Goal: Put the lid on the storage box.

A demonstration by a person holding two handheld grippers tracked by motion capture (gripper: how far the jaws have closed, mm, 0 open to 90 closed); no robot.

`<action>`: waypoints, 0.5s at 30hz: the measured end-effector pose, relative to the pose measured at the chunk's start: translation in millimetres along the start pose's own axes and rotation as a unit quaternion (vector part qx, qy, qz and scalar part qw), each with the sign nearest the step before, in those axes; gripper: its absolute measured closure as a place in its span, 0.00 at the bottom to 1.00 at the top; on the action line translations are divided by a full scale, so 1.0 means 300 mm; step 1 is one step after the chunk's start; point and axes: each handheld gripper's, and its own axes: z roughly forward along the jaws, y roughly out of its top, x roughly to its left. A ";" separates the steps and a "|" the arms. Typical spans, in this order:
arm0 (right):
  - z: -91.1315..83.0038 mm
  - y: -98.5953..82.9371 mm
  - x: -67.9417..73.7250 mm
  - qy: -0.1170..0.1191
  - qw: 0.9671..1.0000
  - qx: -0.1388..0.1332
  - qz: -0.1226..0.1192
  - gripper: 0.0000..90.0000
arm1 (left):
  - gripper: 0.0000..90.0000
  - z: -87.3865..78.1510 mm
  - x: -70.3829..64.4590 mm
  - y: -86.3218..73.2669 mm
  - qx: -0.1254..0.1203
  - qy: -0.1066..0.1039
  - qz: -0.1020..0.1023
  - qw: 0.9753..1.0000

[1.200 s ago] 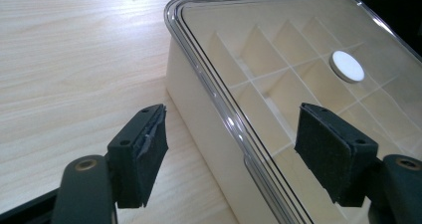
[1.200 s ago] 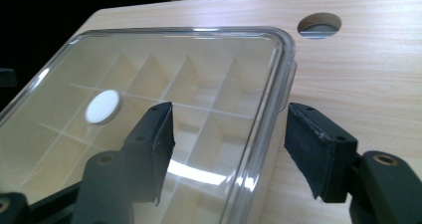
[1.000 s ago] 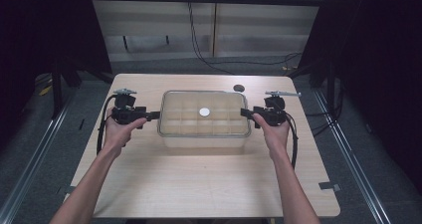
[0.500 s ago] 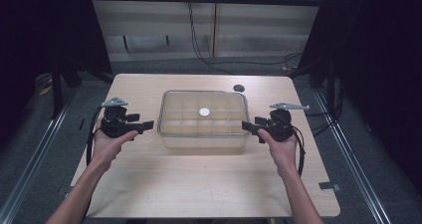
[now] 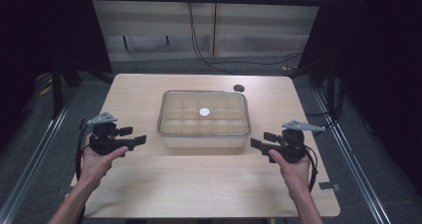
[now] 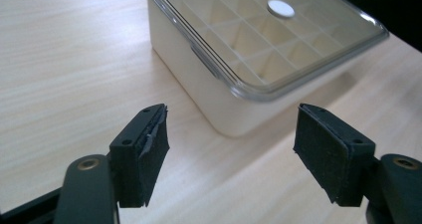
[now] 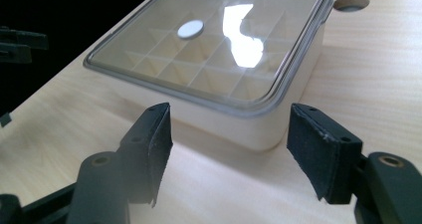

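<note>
1. The box (image 5: 204,119) sits in the middle of the frame in the high view, on the pale wooden surface (image 5: 199,184). It is cream coloured, with low walls.
2. A clear lid (image 5: 204,112) lies flat on top of the box. A small white round spot (image 5: 204,112) shows near the middle of the lid. Through the lid you can see little walls that cut the inside into many small square spaces.
3. In the left gripper view the box (image 6: 234,99) fills the upper middle and upper right of the frame, with one corner pointing toward the camera.
4. In the right gripper view the box (image 7: 259,124) lies across the top of the frame, and bright light shines off its lid (image 7: 209,45).
5. The left gripper (image 5: 142,140) is at the lower left of the box in the high view, near it but not touching. Its fingers (image 6: 142,152) are spread apart, with nothing between them.
6. The right gripper (image 5: 255,144) is at the lower right of the box, also near but not touching. Its fingers (image 7: 149,144) are spread apart too, holding nothing.
7. A hand (image 5: 97,162) holds each gripper from below.
8. A small dark round hole (image 5: 239,88) is in the surface just past the upper right corner of the box.
</note>
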 end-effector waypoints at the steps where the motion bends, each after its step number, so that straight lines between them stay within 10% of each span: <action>1: -0.008 -0.010 0.004 0.000 1.000 0.000 0.000 0.38 | 0.32 -0.003 -0.005 -0.009 0.004 -0.002 0.002 1.000; 15: -0.078 -0.164 0.015 0.001 1.000 0.005 0.010 0.36 | 0.33 -0.057 -0.072 -0.208 0.026 -0.009 -0.005 1.000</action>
